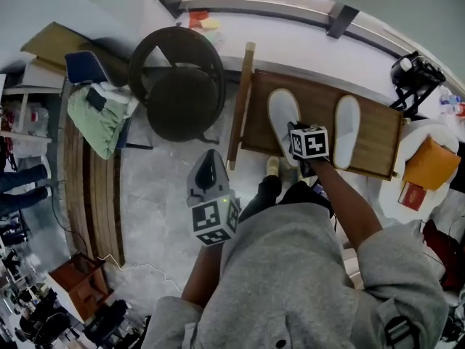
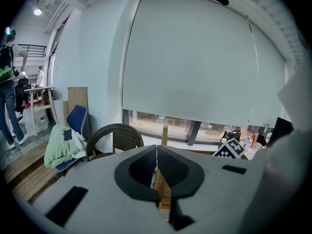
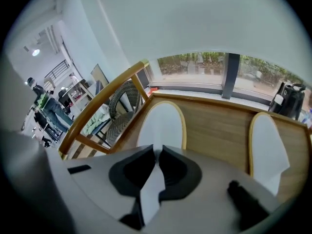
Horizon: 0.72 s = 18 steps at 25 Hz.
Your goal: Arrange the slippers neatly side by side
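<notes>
Left slipper [image 1: 282, 115] and right slipper [image 1: 347, 129], both white, lie well apart on the wooden counter [image 1: 320, 102], toes pointing the same way. A dark wicker chair [image 1: 178, 86] stands just beside the counter's end. The right claw [image 3: 157, 156] is clamped on the left slipper's heel edge, with white material between its jaws. The left claw [image 2: 156, 156] hangs over the floor [image 1: 160, 195], closed and empty.
</notes>
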Each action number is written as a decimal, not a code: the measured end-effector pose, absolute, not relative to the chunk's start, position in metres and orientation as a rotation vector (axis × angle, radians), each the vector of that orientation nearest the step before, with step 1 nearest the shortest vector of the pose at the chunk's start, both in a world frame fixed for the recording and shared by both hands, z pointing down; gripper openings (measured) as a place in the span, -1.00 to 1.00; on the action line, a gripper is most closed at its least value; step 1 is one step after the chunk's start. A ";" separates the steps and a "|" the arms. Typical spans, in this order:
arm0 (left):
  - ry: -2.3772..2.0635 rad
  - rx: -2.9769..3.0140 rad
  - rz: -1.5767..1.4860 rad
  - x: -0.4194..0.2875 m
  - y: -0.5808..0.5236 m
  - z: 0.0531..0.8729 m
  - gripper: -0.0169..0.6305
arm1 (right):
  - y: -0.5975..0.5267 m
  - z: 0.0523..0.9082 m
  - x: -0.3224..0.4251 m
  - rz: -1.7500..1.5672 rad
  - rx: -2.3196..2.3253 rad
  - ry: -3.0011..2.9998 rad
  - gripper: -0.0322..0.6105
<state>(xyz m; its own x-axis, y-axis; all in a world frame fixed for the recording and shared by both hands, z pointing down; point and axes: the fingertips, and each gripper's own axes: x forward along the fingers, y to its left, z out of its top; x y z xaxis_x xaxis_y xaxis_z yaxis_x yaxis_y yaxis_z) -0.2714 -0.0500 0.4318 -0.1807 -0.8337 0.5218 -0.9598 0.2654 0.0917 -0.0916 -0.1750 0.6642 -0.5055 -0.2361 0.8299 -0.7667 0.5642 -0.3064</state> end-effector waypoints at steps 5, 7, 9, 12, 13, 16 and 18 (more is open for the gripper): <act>-2.020 1.695 0.358 -0.261 -0.061 0.433 -0.90 | -0.186 0.647 -0.070 0.923 0.911 -2.019 -0.77; -1.998 1.728 0.359 -0.255 -0.067 0.433 -0.90 | -0.189 0.644 -0.059 0.932 0.942 -2.015 -0.77; -1.975 1.758 0.356 -0.247 -0.072 0.434 -0.90 | -0.189 0.641 -0.046 0.941 0.975 -2.005 -0.77; -1.945 1.796 0.358 -0.235 -0.079 0.436 -0.90 | -0.191 0.639 -0.027 0.962 1.023 -1.986 -0.77; -1.936 1.810 0.358 -0.231 -0.083 0.436 -0.90 | -0.192 0.639 -0.021 0.977 1.043 -1.978 -0.77; -1.914 1.853 0.356 -0.220 -0.092 0.430 -0.90 | -0.194 0.637 -0.003 1.036 1.100 -1.959 -0.77; -1.902 1.874 0.359 -0.212 -0.096 0.426 -0.90 | -0.195 0.636 0.007 1.075 1.126 -1.951 -0.77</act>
<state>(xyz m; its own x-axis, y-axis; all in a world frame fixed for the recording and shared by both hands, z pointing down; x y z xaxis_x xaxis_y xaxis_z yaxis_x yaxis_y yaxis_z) -0.2122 -0.0959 0.4257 0.0183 -0.8761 0.4818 -0.9914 0.0464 0.1220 0.0071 -0.1952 0.6364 -0.4327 -0.3747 0.8200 -0.8934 0.3002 -0.3343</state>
